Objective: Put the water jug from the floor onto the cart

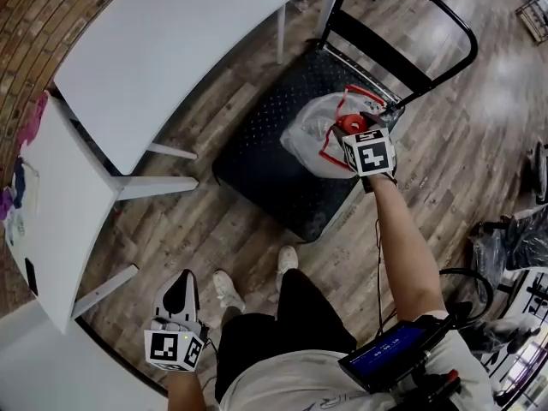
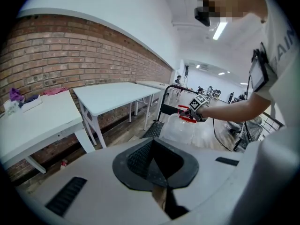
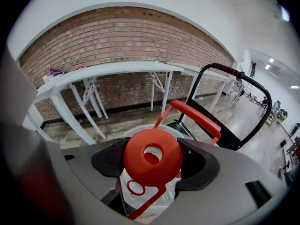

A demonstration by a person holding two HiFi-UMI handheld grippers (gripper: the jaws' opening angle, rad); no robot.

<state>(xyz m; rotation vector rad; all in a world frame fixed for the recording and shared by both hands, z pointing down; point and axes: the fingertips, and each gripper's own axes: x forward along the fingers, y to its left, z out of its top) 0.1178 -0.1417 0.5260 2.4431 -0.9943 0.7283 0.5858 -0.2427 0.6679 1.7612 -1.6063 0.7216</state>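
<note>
- Head view: the water jug [image 1: 308, 135] is over the black deck of the cart [image 1: 257, 165], toward the push-handle end. Can't tell whether it bears on the deck or sits just above it.
- The right gripper [image 1: 353, 127] is at the jug's top on an outstretched arm, with its jaws at the red cap [image 1: 347, 123].
- The left gripper [image 1: 181, 296] hangs low at the person's side over the wood floor [image 1: 462, 144], well apart from the cart. Two white tables [image 1: 171, 41] stand to the left.
- Left gripper view: the left gripper [image 2: 157, 165] has its jaws pressed together with nothing between them. Farther off, the jug [image 2: 178, 130] is by the cart [image 2: 152, 129] with the right gripper [image 2: 190, 114] on top of it. The tables [image 2: 112, 97] run along a brick wall [image 2: 70, 55].
- Right gripper view: the right gripper [image 3: 152, 163] is clamped on the jug, with a pad touching each side of the red cap [image 3: 152, 156]. The clear jug body [image 3: 143, 200] shows below the cap.
- The red carry handle [image 3: 197, 116] stands up behind the cap, and the cart's push handle [image 3: 229, 70] arcs beyond it.
</note>
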